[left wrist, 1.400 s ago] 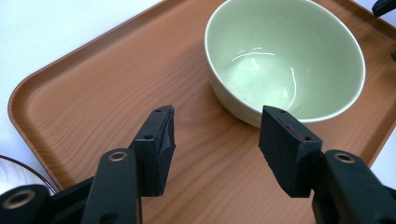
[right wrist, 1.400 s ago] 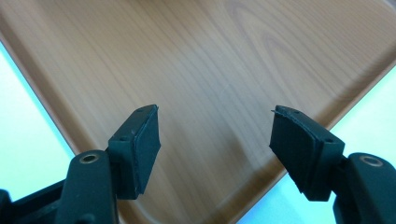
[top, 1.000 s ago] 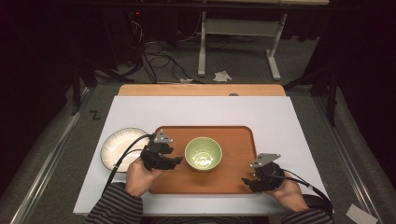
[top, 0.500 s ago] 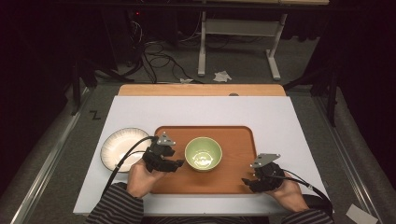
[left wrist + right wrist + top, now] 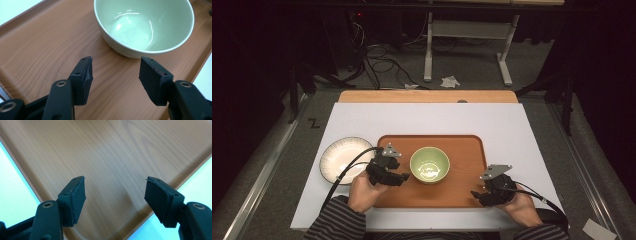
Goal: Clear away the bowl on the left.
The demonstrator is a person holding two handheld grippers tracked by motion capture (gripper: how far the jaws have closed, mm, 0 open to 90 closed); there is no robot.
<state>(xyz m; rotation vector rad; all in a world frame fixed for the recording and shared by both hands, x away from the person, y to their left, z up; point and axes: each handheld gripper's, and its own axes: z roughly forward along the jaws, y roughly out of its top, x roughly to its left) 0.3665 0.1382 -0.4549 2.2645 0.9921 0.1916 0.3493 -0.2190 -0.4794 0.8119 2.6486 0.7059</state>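
Two grippers sit over the wooden tray [image 5: 462, 192], both with jaws spread wide and nothing between them. The left gripper [image 5: 115, 71] hovers above the tray's left part, aimed at the green bowl [image 5: 145, 23], which stands empty and upright near the tray's middle; its near wall is just ahead of the gap, not yet touched, so this reads as a lineup for pinching the rim. The right gripper [image 5: 115, 192] hangs over the tray's near right corner, apart from the bowl, probably parked to steady or grab the tray edge. A white plate [image 5: 343, 159] lies on the worktop just off the tray's left edge, likely waiting its turn.
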